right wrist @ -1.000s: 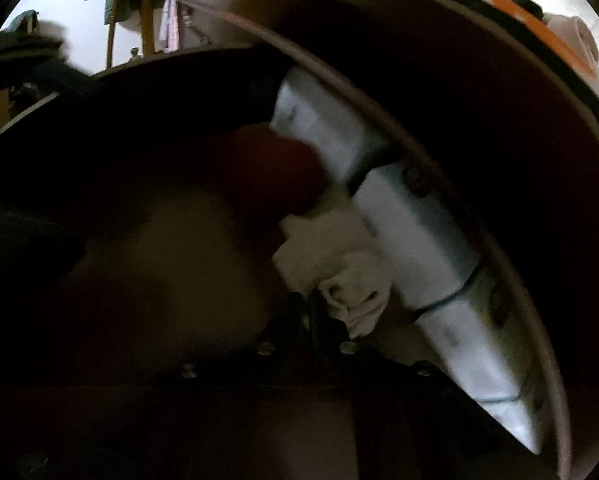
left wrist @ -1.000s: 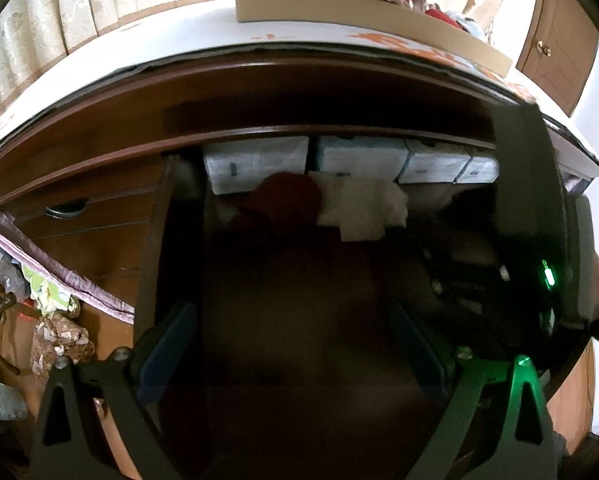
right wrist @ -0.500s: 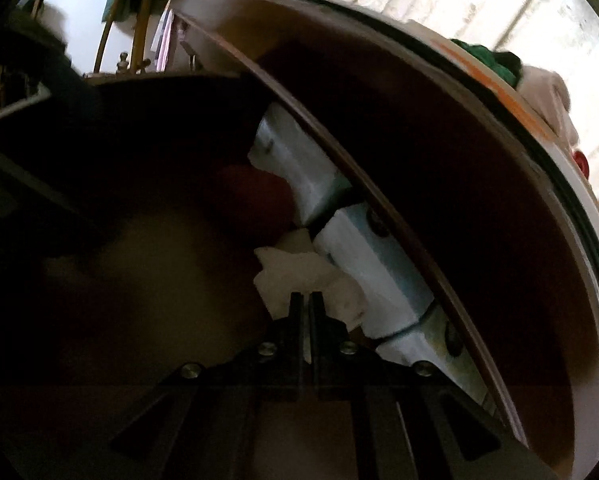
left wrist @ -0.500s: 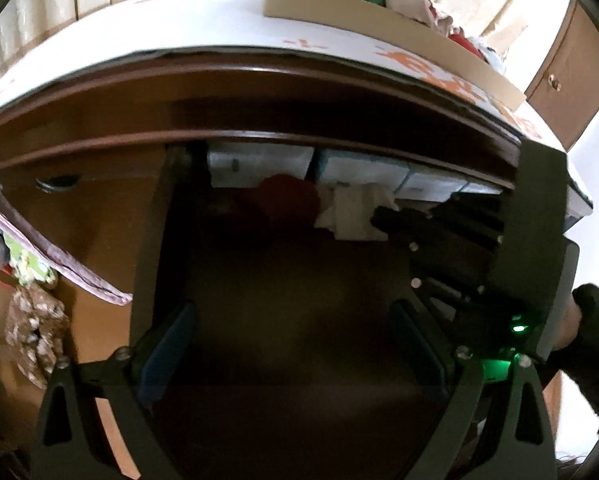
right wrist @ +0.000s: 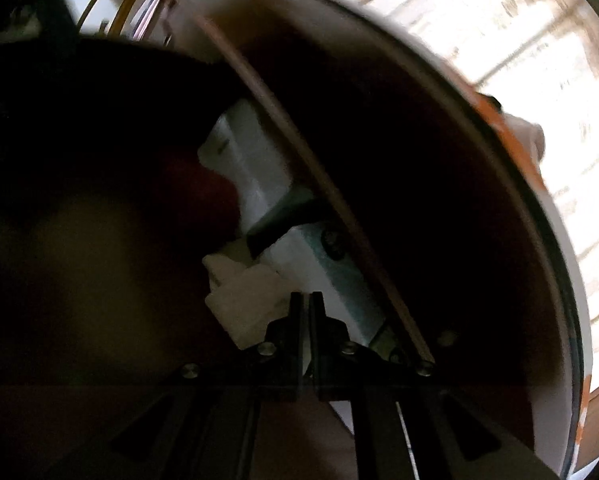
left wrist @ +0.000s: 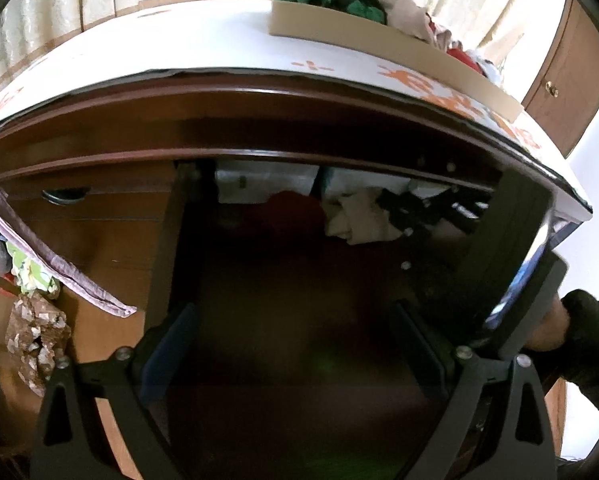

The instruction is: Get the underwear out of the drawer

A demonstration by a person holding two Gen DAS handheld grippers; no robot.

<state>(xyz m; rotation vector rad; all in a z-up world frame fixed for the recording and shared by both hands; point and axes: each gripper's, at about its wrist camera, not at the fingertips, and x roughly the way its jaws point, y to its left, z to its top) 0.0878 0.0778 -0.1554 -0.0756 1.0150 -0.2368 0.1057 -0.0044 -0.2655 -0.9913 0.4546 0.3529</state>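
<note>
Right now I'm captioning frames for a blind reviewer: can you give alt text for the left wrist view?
An open wooden drawer holds a crumpled white garment beside a dark red one; the right hand-held gripper reaches the white one. The left hand-held gripper hovers open in the foreground.

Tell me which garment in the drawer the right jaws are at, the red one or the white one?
The white garment: the right gripper sits at its edge, beside the white boxes, while the red garment lies farther left, untouched.
</note>
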